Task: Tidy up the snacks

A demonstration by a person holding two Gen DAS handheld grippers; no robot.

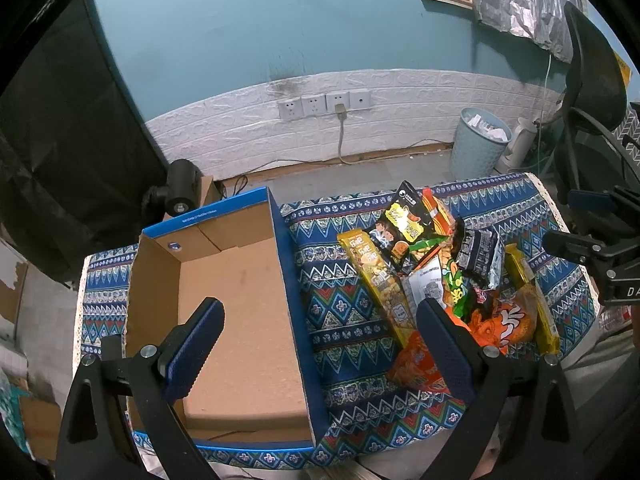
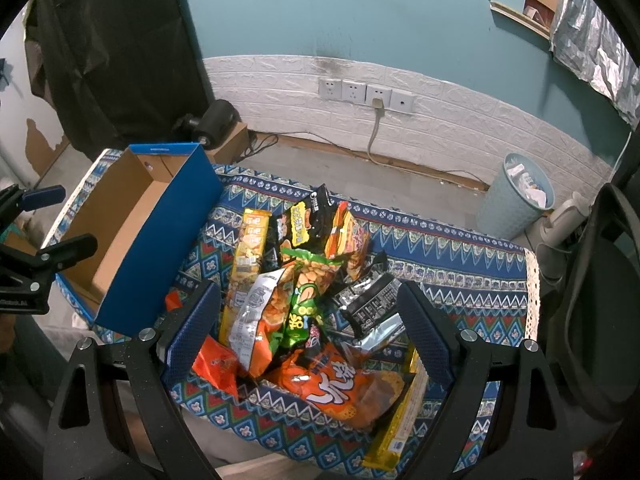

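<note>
An open blue cardboard box [image 1: 280, 264] with a bare brown inside stands on the left of the patterned tablecloth [image 1: 344, 320]; it also shows in the right wrist view [image 2: 160, 248]. A pile of snack bags [image 2: 304, 292] lies to its right: a yellow pack [image 2: 250, 248], a black bag [image 2: 308, 220], a green bag [image 2: 304, 304], a silver-black pack [image 2: 368, 304] and an orange bag [image 2: 344, 388]. The pile also shows in the left wrist view [image 1: 440, 272]. My left gripper [image 1: 320, 344] is open above the box's right wall. My right gripper [image 2: 308, 332] is open above the pile.
A light blue waste bin [image 1: 478, 144] stands on the floor behind the table, by a white brick wall with sockets [image 1: 324, 104]. A black office chair [image 1: 592, 92] is at the right. A black lamp [image 1: 182, 190] sits behind the box.
</note>
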